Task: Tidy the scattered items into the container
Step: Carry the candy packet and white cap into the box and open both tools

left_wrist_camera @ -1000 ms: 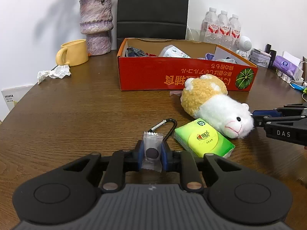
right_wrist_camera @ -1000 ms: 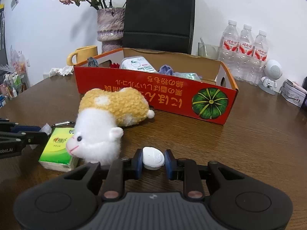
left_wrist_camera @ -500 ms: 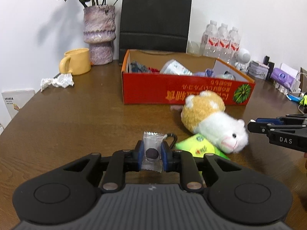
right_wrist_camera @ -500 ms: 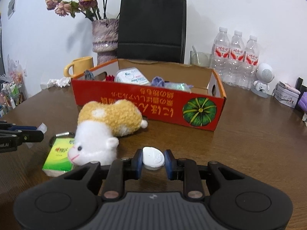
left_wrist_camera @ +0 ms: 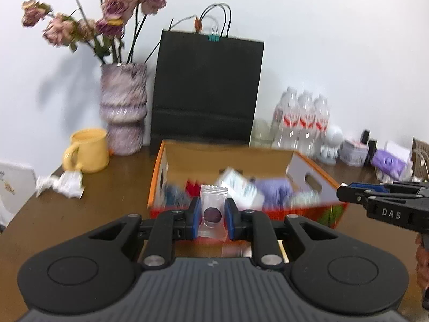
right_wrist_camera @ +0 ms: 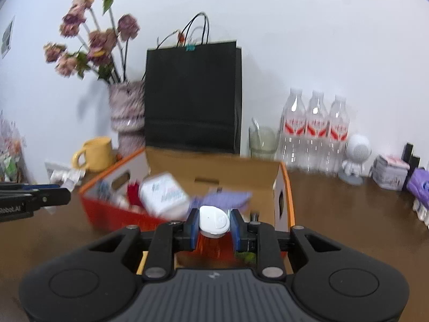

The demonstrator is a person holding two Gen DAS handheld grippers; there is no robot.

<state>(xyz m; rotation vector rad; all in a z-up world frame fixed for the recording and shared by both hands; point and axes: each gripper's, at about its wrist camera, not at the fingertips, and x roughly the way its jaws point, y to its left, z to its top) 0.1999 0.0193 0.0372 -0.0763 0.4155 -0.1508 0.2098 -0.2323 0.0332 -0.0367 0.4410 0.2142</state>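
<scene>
My left gripper (left_wrist_camera: 212,216) is shut on a clear candy wrapper (left_wrist_camera: 213,209) with a dark sweet inside, held just at the near wall of the red cardboard box (left_wrist_camera: 303,213). The right gripper (right_wrist_camera: 214,224) is shut on a small white oval case (right_wrist_camera: 214,220), hovering at the near wall of the same box (right_wrist_camera: 107,212). Inside the box lie a white packet (right_wrist_camera: 163,191), a purple cloth (right_wrist_camera: 222,198) and other blurred items. Each gripper shows at the edge of the other's view: the right one (left_wrist_camera: 375,196), the left one (right_wrist_camera: 34,197).
Behind the box stand a black paper bag (left_wrist_camera: 206,91), a vase of dried flowers (left_wrist_camera: 123,107), a yellow mug (left_wrist_camera: 87,151) and three water bottles (right_wrist_camera: 313,134). Crumpled tissue (left_wrist_camera: 60,183) lies at the left. Small boxes and a white figurine (right_wrist_camera: 355,158) line the right.
Both grippers have risen and moved forward to the box with their items still held. The plush toy, green tissue pack and carabiner have dropped out of view.
</scene>
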